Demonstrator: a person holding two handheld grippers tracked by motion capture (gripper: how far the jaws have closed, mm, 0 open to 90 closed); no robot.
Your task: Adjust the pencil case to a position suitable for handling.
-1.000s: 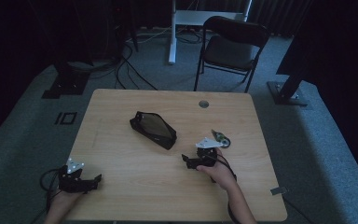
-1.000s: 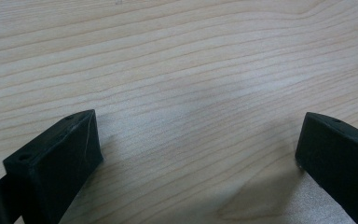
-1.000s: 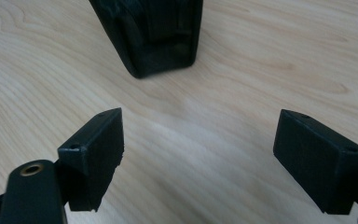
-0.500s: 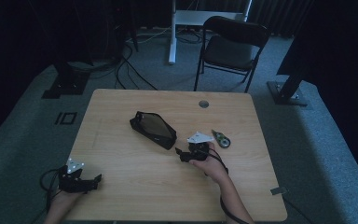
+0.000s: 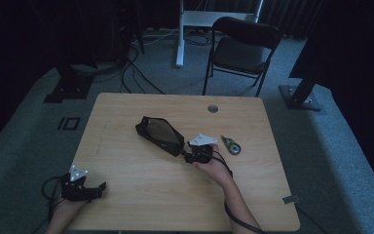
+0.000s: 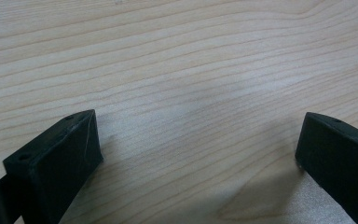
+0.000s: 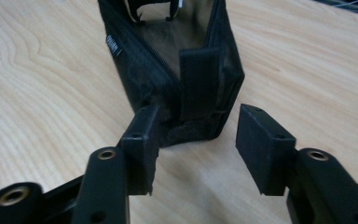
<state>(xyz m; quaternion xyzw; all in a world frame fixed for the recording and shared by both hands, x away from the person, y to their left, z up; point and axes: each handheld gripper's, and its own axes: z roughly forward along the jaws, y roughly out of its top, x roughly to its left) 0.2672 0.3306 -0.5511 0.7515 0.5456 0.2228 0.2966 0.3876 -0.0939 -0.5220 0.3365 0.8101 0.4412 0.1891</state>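
Black mesh pouch [image 5: 159, 134] lies mid-counter, soft and light; its webbing end tab [image 7: 198, 88] looks the likeliest hold. Right gripper [image 7: 196, 140] jaws gape around it; left gripper [image 5: 88, 189] rests agape near the front-left corner.

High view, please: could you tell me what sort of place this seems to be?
Probably a dim lab or recording studio: a wooden table on grey carpet, a folding chair, stand bases and loose cables against dark curtains.

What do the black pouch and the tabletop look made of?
Black pouch: seems soft woven fabric with see-through mesh sides, a zipper edge and a ribbed webbing tab at its end. Tabletop: pale wood-look surface, matte, visible grain lines; solid wood or laminate, I cannot tell.
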